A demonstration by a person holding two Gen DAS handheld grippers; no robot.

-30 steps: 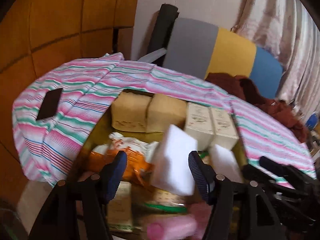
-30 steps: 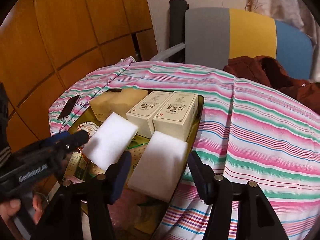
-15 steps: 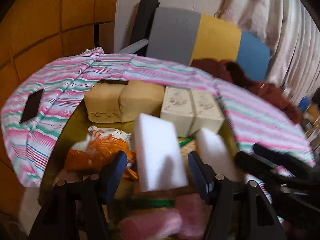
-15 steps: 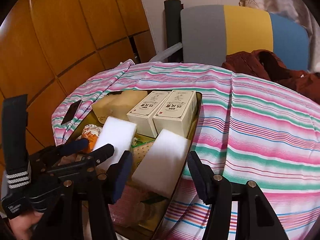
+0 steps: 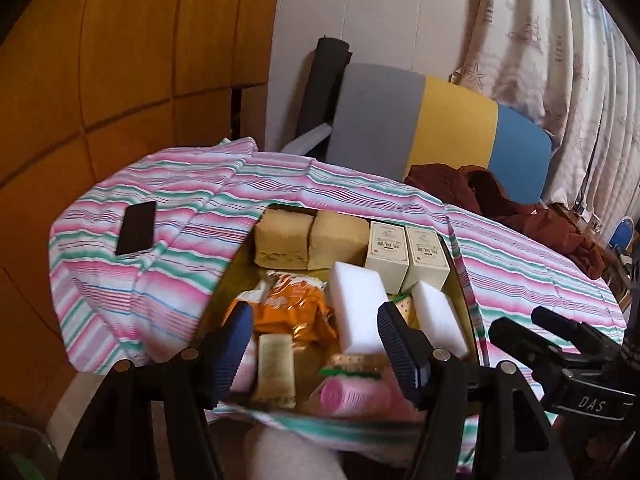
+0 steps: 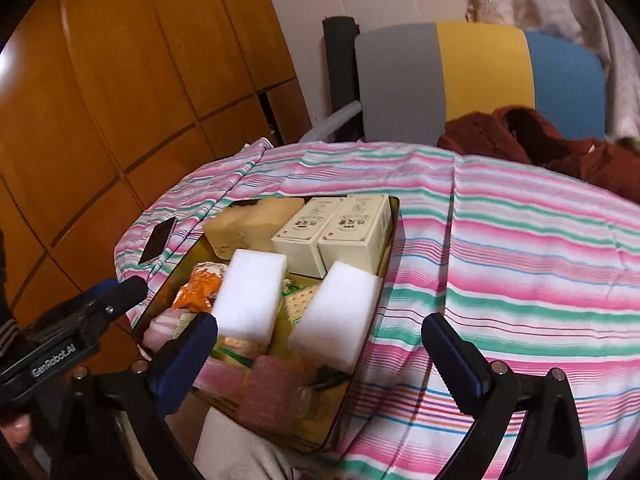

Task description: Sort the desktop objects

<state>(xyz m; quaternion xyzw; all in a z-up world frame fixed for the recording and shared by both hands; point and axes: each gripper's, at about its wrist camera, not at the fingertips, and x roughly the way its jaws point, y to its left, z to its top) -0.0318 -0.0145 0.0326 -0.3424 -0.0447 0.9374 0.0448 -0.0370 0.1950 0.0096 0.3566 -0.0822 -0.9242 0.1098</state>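
Two hand-held grippers hover at the near edge of a surface covered by a pink, green and white striped cloth (image 6: 520,248). On it sits a shallow tray (image 6: 394,216) packed with small things. Along its far end stand two tan blocks (image 5: 312,236) side by side and, to their right, two cream boxes (image 5: 406,250) touching each other. In front of the boxes lie two white foam blocks, each with its long axis running from the near edge toward the far end: the left foam block (image 5: 358,308) and the right foam block (image 5: 438,314), a narrow gap between them. An orange packet (image 5: 288,312) lies left of the foam, and a pink roller (image 5: 356,396) and a pale tube (image 5: 276,368) lie at the near rim. A black phone (image 5: 136,227) rests on the cloth, well left of the tray. The left gripper (image 5: 314,354) is wide open and holds nothing; the left foam block lies just ahead, nearer its right finger. The right gripper (image 6: 320,360) is also wide open and empty, and the right foam block sits directly ahead between its fingers, lengthwise along the reach, with the left foam block just beyond its left finger. Each gripper is therefore nearer its own foam block. Whether the tray's contents are already sorted or only gathered, the views do not settle.
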